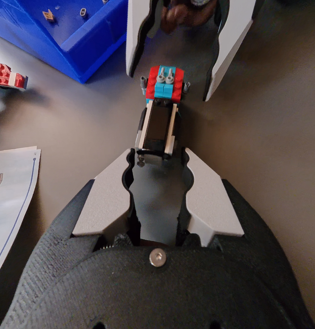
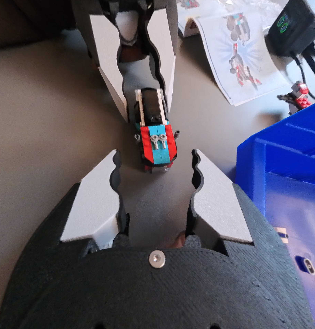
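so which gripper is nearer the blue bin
Right. The right gripper has the blue bin right beside its right finger. The left gripper sits at the far end of the toy brick car, farther from the bin.

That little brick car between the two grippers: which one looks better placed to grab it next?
Probably the left gripper. Its open fingertips already flank the toy car's black rear end. The right gripper stands wide open, just short of the red and turquoise nose, not touching it.
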The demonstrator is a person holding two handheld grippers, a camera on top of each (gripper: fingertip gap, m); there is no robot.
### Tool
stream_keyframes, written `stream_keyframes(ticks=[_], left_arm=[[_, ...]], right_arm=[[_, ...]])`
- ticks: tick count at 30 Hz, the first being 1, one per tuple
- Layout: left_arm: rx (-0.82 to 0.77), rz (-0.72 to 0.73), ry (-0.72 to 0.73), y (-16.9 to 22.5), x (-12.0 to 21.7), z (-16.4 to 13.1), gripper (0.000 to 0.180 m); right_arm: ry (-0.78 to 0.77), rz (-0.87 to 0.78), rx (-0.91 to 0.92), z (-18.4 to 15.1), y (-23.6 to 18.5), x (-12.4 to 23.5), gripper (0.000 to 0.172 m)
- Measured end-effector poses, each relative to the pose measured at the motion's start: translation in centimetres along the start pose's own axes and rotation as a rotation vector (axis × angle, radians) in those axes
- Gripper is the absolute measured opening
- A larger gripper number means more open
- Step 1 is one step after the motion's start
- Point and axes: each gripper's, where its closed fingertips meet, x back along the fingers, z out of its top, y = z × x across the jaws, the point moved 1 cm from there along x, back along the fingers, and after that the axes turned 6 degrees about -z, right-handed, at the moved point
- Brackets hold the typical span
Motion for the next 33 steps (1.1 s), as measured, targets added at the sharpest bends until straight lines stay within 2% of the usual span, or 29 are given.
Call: stream_keyframes(ticks=[7, 11, 16, 26, 30, 33], left_arm=[[0.025, 0.015, 0.043, -0.4, 2.2, -0.3, 0.066], [0.044, 0.042, 0.043, -1.0, 2.8, -0.8, 0.067], [0.049, 0.063, 0.023, -1.3, 3.0, -1.2, 0.066], [0.059, 0.048, -0.032, -1.1, 2.4, -2.2, 0.066], [0.062, 0.047, -0.031, -1.1, 2.4, -2.2, 0.065], [0.065, 0.042, -0.029, -1.1, 2.4, -2.3, 0.065]], right_arm=[[0.036, -0.015, 0.038, 2.2, 0.1, 0.0, 0.087], [-0.021, -0.007, 0.068, 2.6, 0.0, -0.6, 0.08], [-0.128, -0.003, 0.068, 1.6, 0.3, -1.4, 0.072], [-0.204, 0.027, 0.061, 0.1, -0.3, -2.0, 0.069], [-0.208, 0.042, 0.058, -0.4, -0.5, -2.1, 0.063], [-0.191, 0.051, 0.074, -0.6, -0.7, -2.2, 0.051]])
